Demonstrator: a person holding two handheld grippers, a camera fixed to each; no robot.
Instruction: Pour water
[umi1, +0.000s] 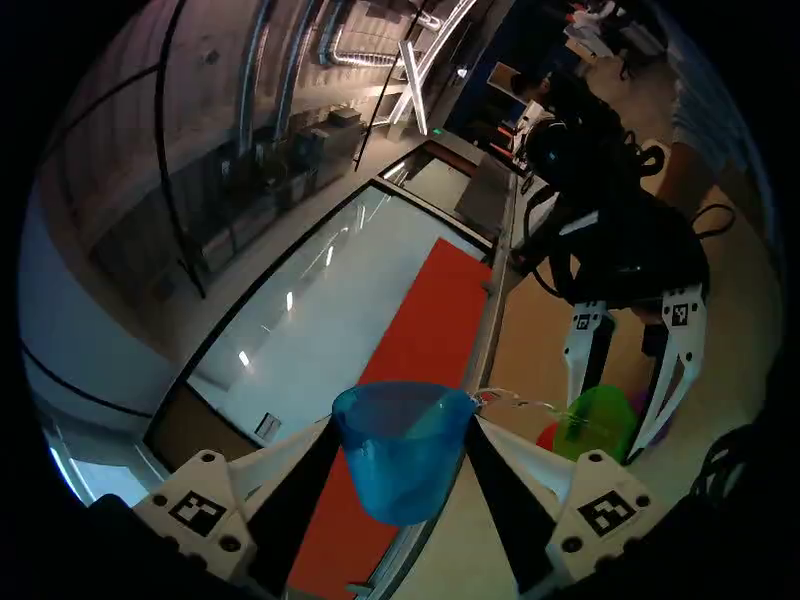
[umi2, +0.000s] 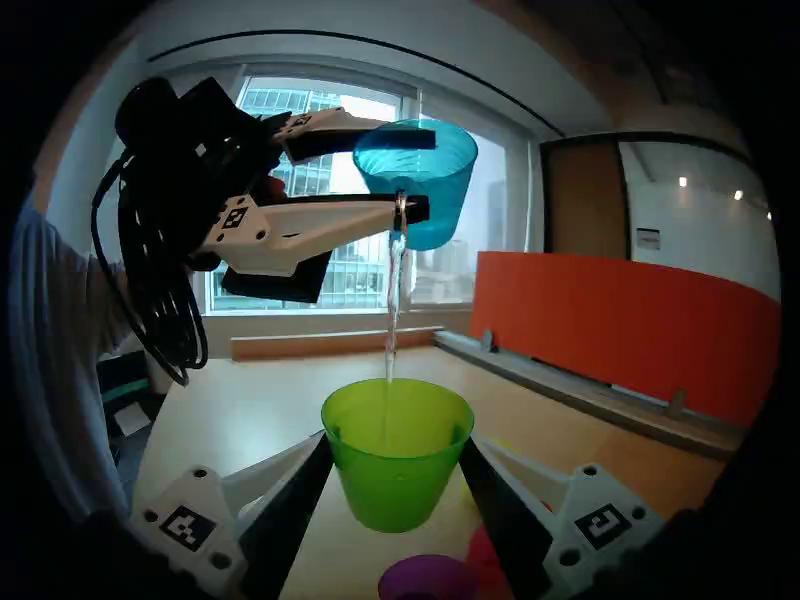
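Blue cup (umi2: 415, 180) sits pinched between the 2 fingers of the left gripper (umi1: 403, 422), tipped high over the tabletop (umi2: 250, 410). A thin stream of water (umi2: 393, 300) runs from it into the green cup (umi2: 397, 470), clamped upright by the right gripper (umi2: 396, 445). A purple cup (umi2: 428, 578) stands just below, with an orange divider (umi2: 620, 320) alongside.

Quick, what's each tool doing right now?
Left tool: closed on the blue cup, tilted, pouring water.
Right tool: closed on the green cup, upright under the stream.
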